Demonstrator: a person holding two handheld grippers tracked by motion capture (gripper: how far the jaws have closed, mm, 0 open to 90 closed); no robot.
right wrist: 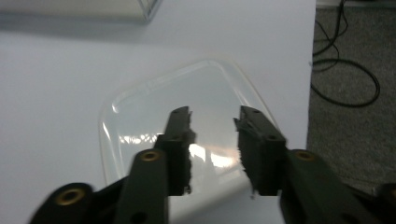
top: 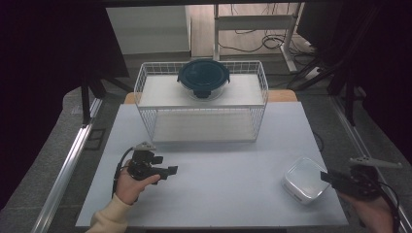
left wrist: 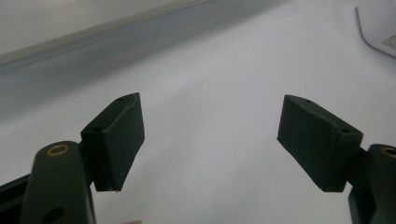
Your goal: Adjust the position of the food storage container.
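A clear square plastic container point(top: 302, 178) lies upside down near the table's right front corner. My right gripper point(top: 324, 175) hovers at its right edge; in the right gripper view the jaws point(right wrist: 214, 116) stand a little apart over the container point(right wrist: 149, 107), with nothing between them. My left gripper point(top: 171, 170) is held in a hand at the front left, pointing right. Its jaws point(left wrist: 210, 135) are wide open over bare table. A corner of the container point(left wrist: 378, 32) shows far off in the left gripper view.
A white wire basket rack point(top: 141, 85) stands at the table's far side, and a round glass container with a dark blue lid point(top: 203, 76) sits on its upper shelf. The white table point(top: 228, 160) ends just right of the square container. Cables point(right wrist: 345, 74) lie on the floor.
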